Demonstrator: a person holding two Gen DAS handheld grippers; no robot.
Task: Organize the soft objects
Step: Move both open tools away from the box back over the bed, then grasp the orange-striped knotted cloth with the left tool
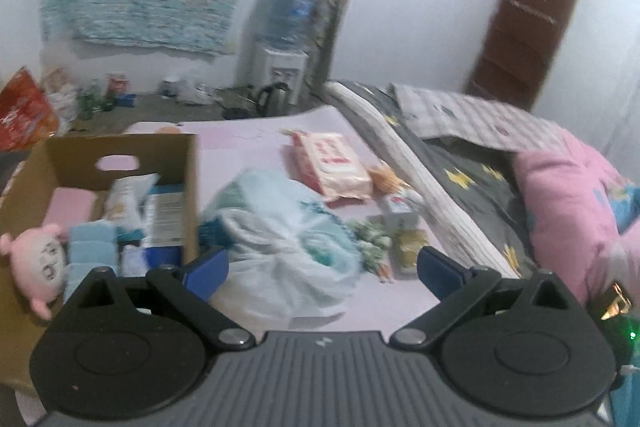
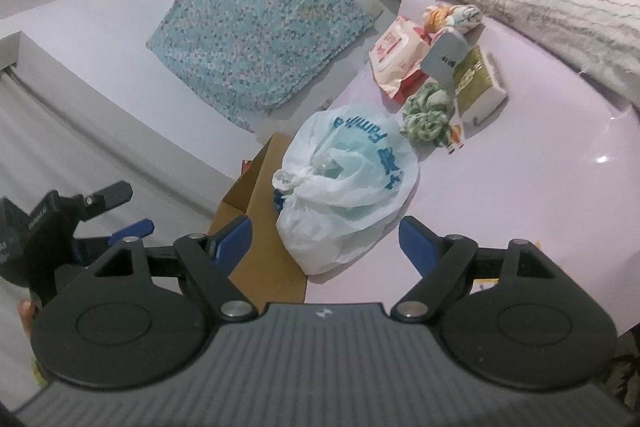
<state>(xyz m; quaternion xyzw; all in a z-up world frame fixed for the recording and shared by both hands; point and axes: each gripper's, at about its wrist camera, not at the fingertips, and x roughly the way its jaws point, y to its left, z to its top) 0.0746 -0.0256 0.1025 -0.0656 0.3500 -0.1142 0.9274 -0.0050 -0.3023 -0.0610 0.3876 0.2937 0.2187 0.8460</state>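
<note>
Jaws of both grippers wide open, empty, knotted plastic bag [image 2: 344, 183] just ahead between them

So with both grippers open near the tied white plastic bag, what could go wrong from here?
1. The tied white plastic bag is thin and slack; pinching loose film might tear it or let it slip.
2. It lies against the brown cardboard box, so the right gripper could shove the box.
3. The left gripper and right may collide.
</note>
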